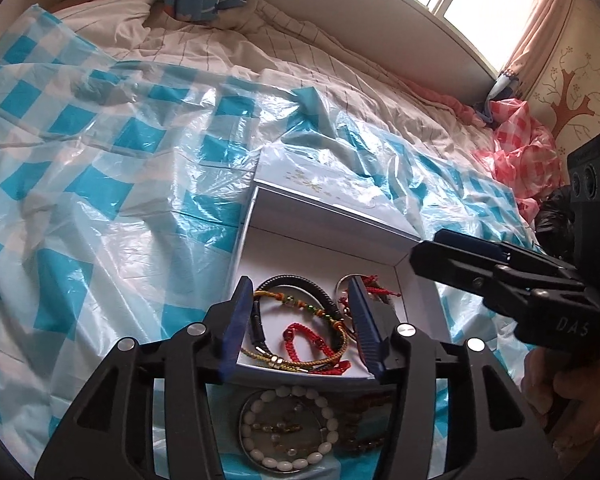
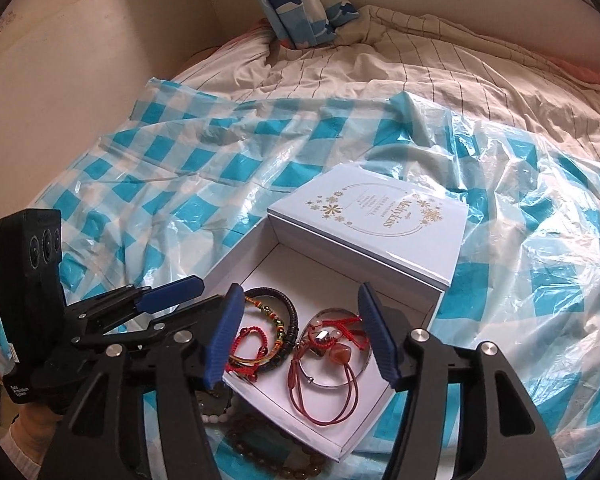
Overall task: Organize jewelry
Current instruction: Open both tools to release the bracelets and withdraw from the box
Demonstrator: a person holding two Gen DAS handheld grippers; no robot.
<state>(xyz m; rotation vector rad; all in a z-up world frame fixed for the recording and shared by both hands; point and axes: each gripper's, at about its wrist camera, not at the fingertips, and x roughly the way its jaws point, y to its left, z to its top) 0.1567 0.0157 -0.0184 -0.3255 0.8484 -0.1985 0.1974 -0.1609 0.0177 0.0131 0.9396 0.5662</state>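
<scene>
While both our grippers, left (image 1: 298,322) and right (image 2: 300,334), hover open-jawed over the white box (image 2: 380,412), we risk snagging tangled bracelets (image 2: 266,334), dragging several out together.

A bed (image 2: 440,76) with a striped quilt carries a blue-checked plastic sheet (image 2: 204,168). On the sheet sit an open white box (image 2: 380,276), its lid (image 2: 372,216) folded back, and, just before the box, a white bead bracelet (image 1: 288,428) and brown beads (image 2: 276,452). A pink-checked sheet (image 1: 520,152) lies crumpled at the bed's far right.
</scene>
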